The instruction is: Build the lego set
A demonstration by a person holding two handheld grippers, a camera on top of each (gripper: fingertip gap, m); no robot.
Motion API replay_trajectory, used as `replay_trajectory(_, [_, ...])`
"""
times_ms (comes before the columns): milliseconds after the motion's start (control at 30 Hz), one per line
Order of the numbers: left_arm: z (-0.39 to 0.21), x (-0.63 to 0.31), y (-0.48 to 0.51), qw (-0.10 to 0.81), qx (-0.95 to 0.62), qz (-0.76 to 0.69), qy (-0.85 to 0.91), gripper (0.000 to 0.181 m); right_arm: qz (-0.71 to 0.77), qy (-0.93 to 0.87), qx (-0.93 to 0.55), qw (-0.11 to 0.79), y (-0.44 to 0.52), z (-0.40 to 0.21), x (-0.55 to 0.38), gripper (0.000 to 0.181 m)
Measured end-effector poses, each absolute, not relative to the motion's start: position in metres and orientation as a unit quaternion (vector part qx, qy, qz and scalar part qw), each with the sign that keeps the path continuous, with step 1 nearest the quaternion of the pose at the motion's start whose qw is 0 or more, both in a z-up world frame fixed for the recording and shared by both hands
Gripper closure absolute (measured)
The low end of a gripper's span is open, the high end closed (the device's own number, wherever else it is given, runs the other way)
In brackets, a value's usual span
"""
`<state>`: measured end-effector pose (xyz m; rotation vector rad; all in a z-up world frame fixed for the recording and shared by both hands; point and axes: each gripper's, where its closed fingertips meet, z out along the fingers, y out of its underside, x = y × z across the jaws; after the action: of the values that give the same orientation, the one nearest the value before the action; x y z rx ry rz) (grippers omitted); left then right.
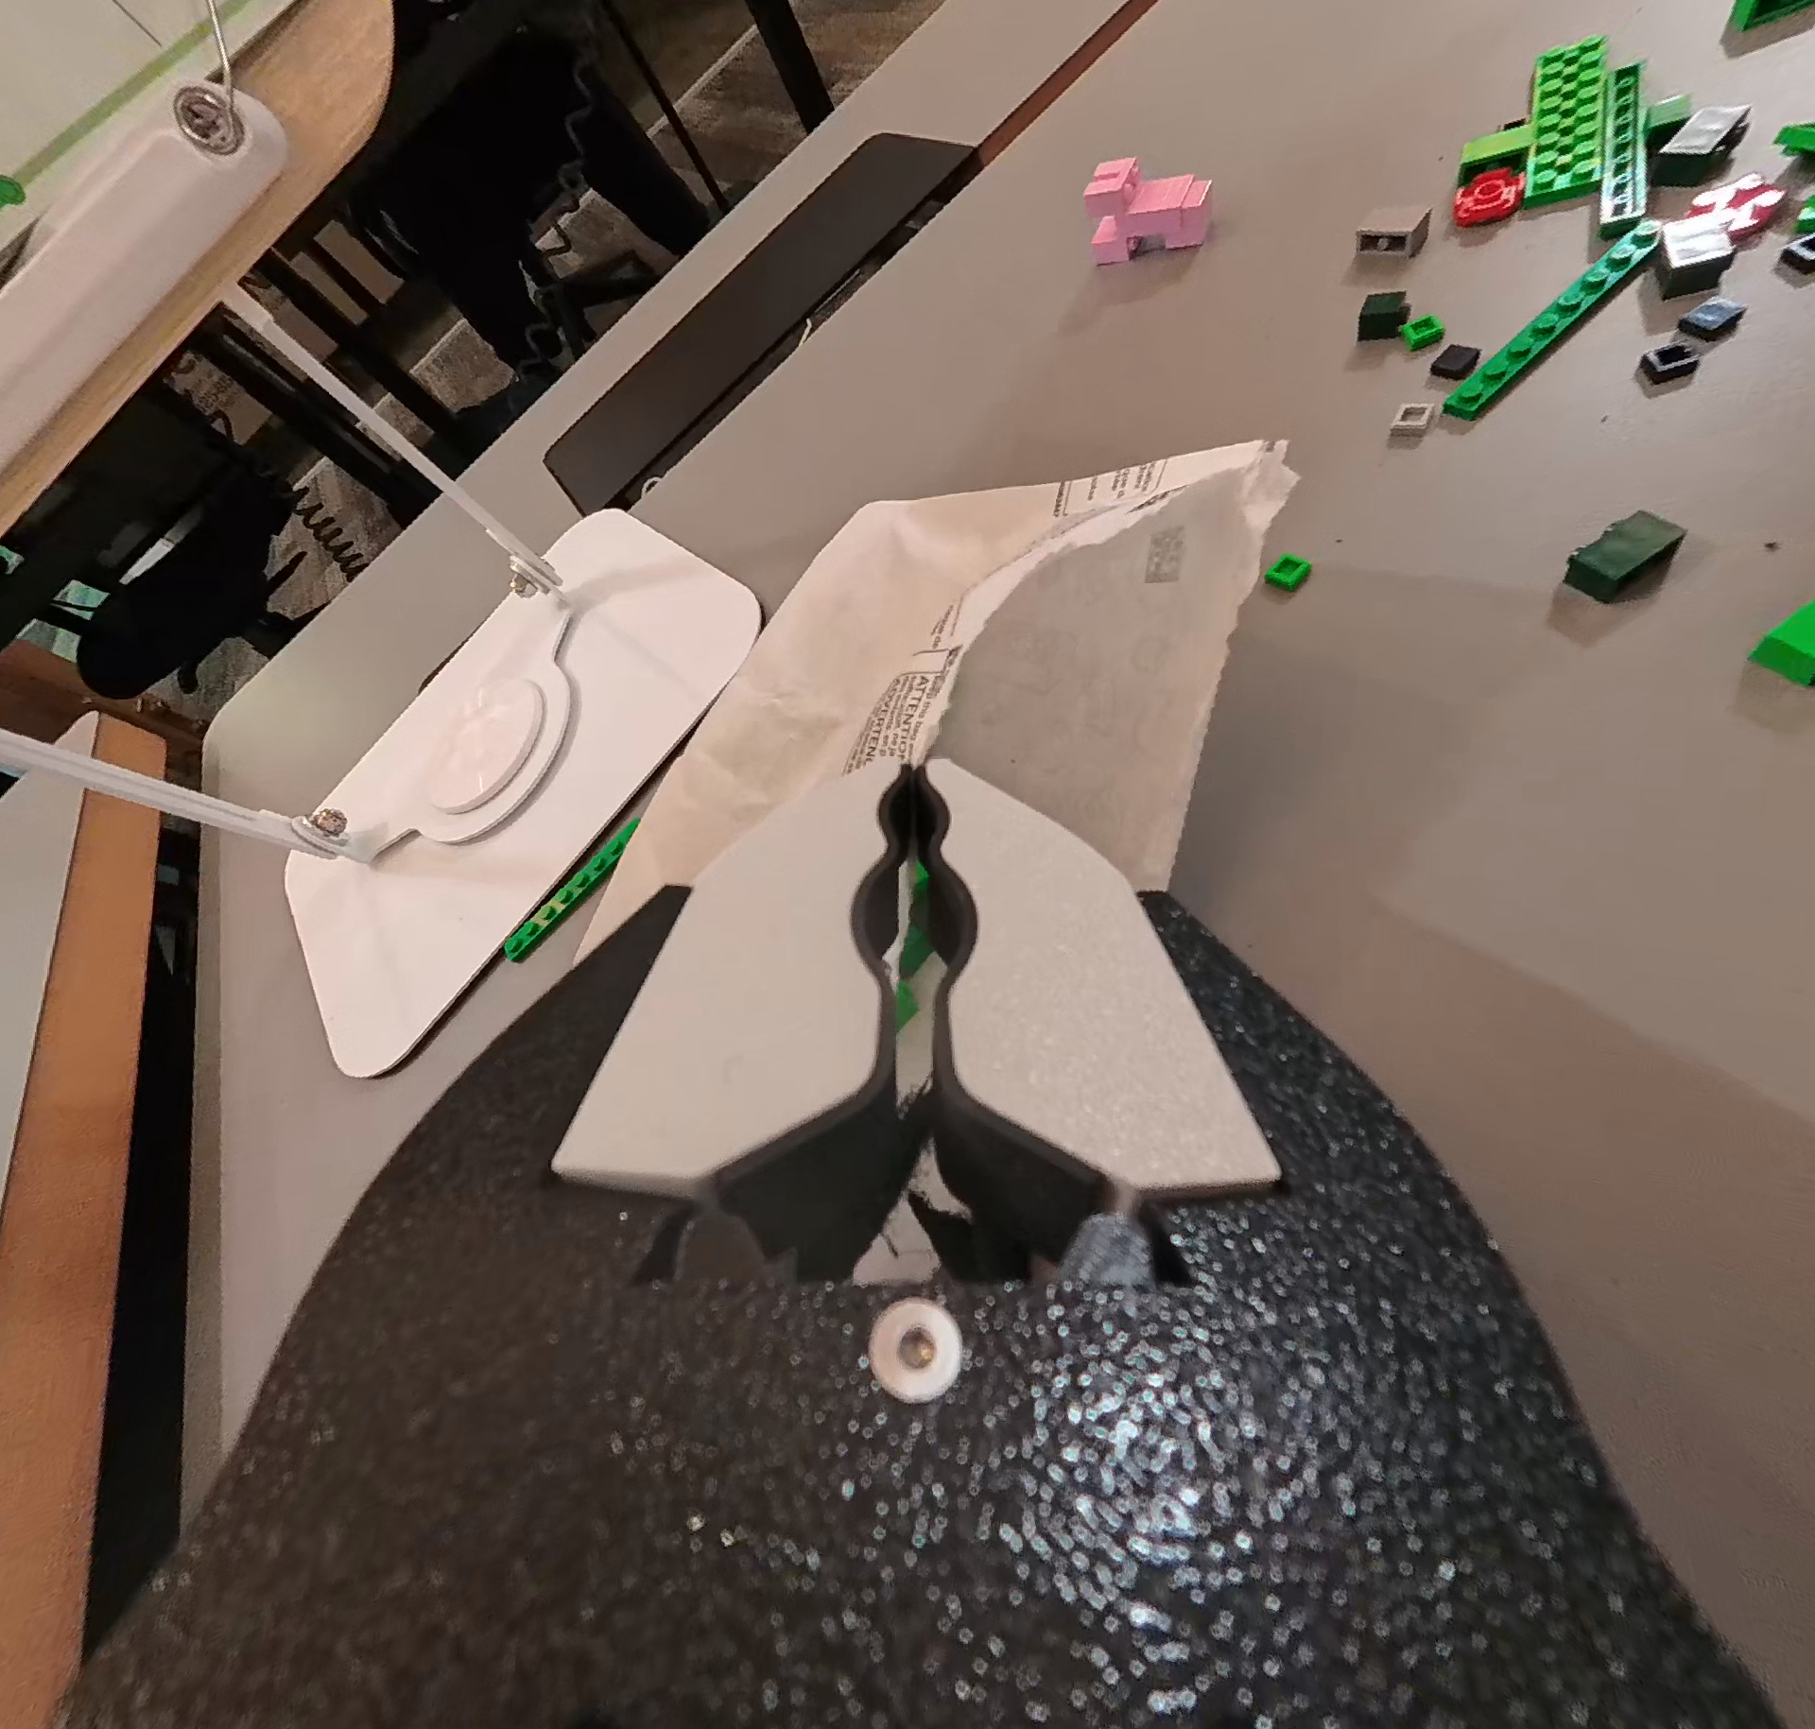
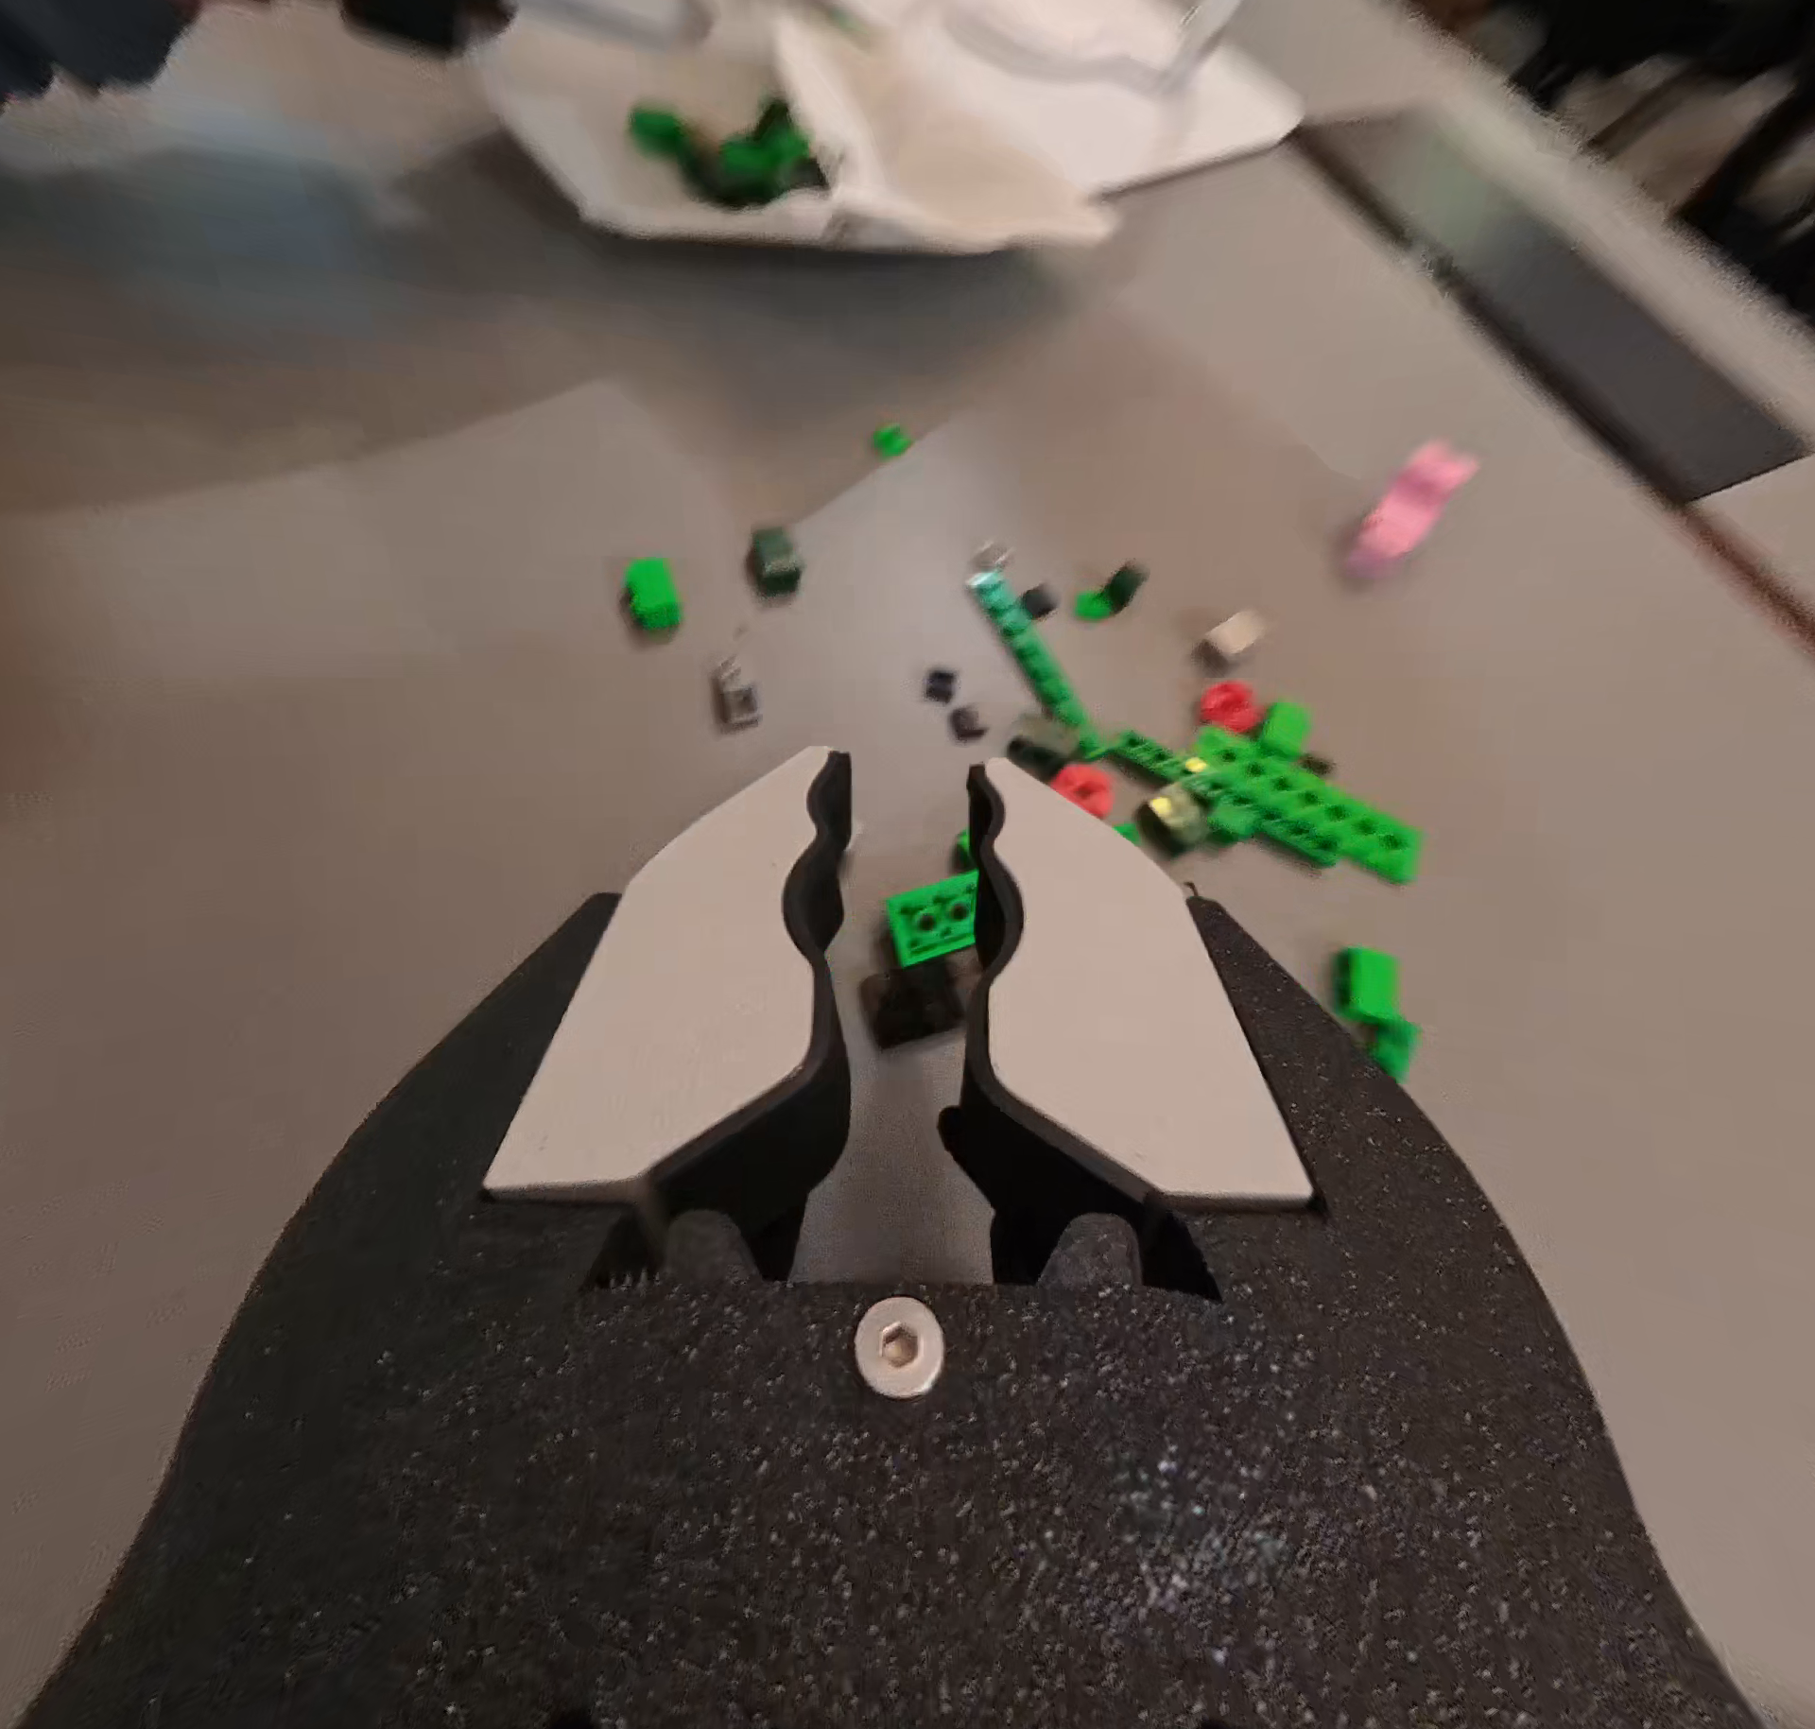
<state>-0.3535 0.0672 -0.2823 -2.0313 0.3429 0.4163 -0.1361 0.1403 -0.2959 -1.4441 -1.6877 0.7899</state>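
My left gripper (image 1: 915,778) is shut on the torn white paper bag (image 1: 1071,660) and holds it tilted above the grey table; green pieces show through the gap between its jaws. In the blurred right wrist view the bag (image 2: 884,169) lies far back with green bricks (image 2: 737,155) in its open mouth. My right gripper (image 2: 908,778) is open and empty, above a small green brick (image 2: 933,916) and a dark piece (image 2: 908,1004). Loose green plates (image 2: 1296,808) (image 1: 1581,120), red round pieces (image 2: 1228,705) and a pink pig figure (image 1: 1144,214) (image 2: 1404,508) lie on the table.
A white stand base (image 1: 511,788) with thin metal rods sits left of the bag, with a long green plate (image 1: 570,886) at its edge. A black flat panel (image 1: 756,326) lies along the table's far edge. A dark green brick (image 1: 1621,552) lies apart. A sleeve (image 2: 88,2) shows top left. The gap from one gripper's tips to the other's is roughly 25 cm. My right tips are roughly 4 cm from the small green brick (image 2: 933,916).
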Motion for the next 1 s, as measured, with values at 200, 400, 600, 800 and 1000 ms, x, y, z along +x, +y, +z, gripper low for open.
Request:
replay_trajectory(200, [-0.283,-0.352,0.067,0.494,-0.84,0.17,0.145,0.181,0.284,-0.71,-0.577,0.286,0.12,-0.333,-0.138,0.157])
replay_trajectory(400, [-0.282,-0.35,0.068,0.497,-0.838,0.168,0.148,0.181,0.263,-0.722,-0.58,0.27,0.116,-0.342,-0.139,0.164])
replay_trajectory(600, [-0.278,-0.348,0.067,0.505,-0.838,0.151,0.142,0.181,0.263,-0.721,-0.582,0.27,0.116,-0.342,-0.139,0.164])
replay_trajectory(800, [-0.267,-0.35,0.064,0.533,-0.843,0.034,0.066,0.181,0.247,-0.725,-0.577,0.283,0.117,-0.342,-0.141,0.164])
replay_trajectory(1000, [-0.262,-0.355,0.062,0.546,-0.837,-0.012,0.037,0.181,0.249,-0.723,-0.578,0.284,0.117,-0.341,-0.141,0.164])
